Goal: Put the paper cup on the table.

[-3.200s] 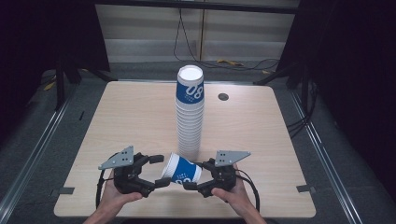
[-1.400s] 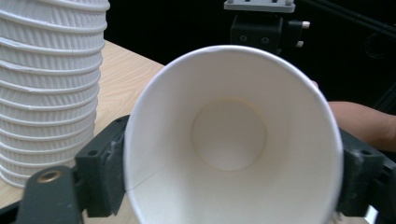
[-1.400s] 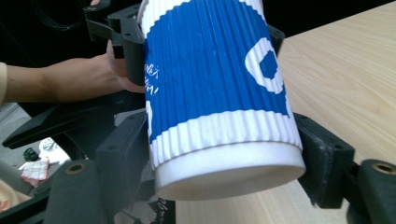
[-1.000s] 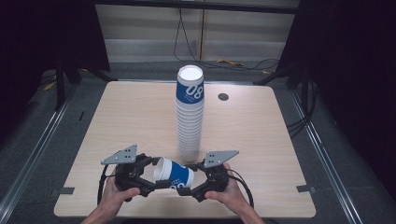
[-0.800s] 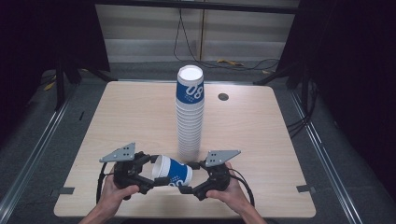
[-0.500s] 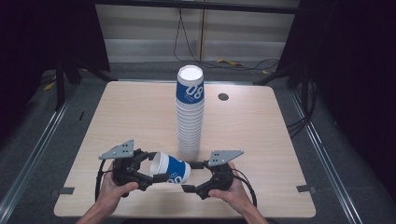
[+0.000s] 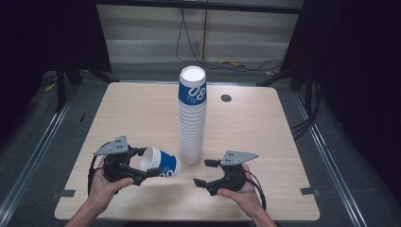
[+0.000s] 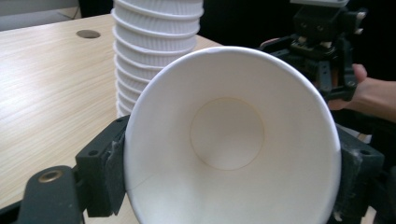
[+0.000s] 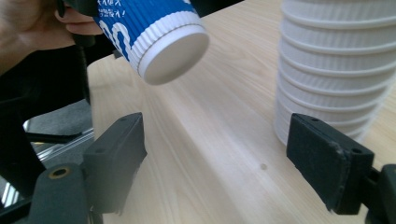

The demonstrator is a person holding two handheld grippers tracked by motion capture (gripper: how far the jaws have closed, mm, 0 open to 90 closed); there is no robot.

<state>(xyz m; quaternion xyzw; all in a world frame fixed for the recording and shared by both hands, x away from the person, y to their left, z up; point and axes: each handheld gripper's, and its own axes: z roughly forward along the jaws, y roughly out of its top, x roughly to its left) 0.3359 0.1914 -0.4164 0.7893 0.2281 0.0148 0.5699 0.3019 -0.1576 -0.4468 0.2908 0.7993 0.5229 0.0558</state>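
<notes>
One loose cup (image 7: 161, 164), one cup stack (image 7: 192, 118)

Light wooden table (image 7: 142, 113) (round hole near far edge) with tall stack of paper cups (image 7: 192, 118).

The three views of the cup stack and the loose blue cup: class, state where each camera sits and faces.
High view: above the table, facing forward and down; both hands, left gripper, right gripper.
Left gripper view: on that gripper, facing into the blue cup; its jaws clamp the rim.
Right gripper view: faces the cup's base; open jaws.
All share the cup stack.
</notes>
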